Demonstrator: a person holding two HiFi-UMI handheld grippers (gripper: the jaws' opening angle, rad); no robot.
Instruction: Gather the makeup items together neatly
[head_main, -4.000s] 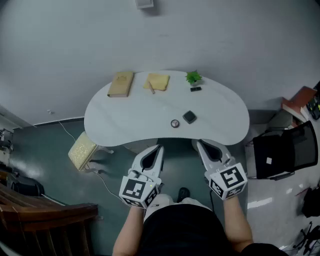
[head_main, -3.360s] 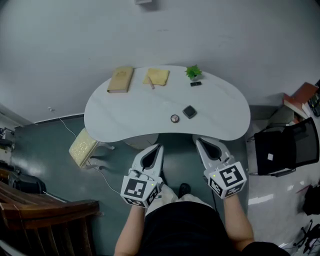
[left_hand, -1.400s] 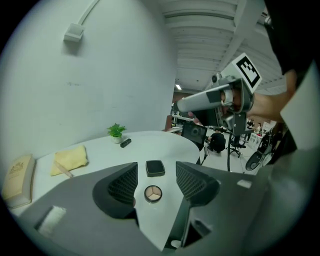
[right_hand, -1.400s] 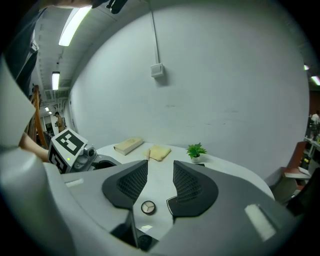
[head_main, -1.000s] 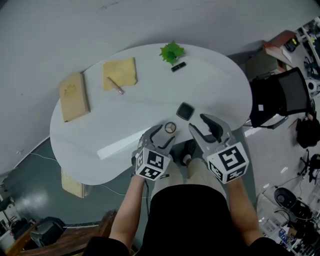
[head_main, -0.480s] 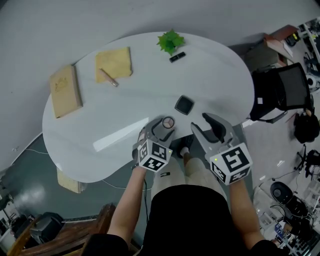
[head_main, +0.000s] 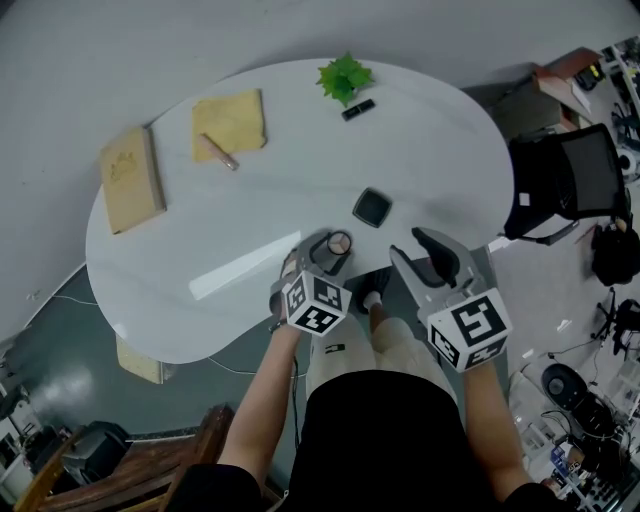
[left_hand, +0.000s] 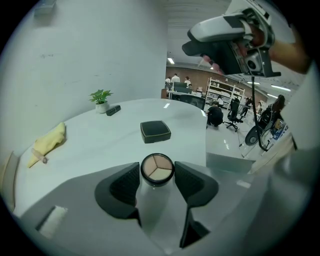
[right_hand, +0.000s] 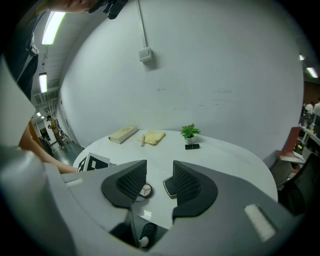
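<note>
Left gripper (left_hand: 156, 173), closing, astride round palette (left_hand: 157, 166)

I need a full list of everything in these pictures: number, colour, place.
table: 1, white, centre
round compact: 1, black-rimmed tan, near edge
square compact: 1, black, beyond it
plant: 1, green, far edge
case: 1, black, beside plant
cloth: 1, yellow, far left
stick: 1, tan, on cloth
book: 1, tan, left end
chair: 1, black, right of table
left hand-held gripper: 1, grey, jaws just closing, round compact between them
right hand-held gripper: 1, grey, jaws apart, empty, by near edge
</note>
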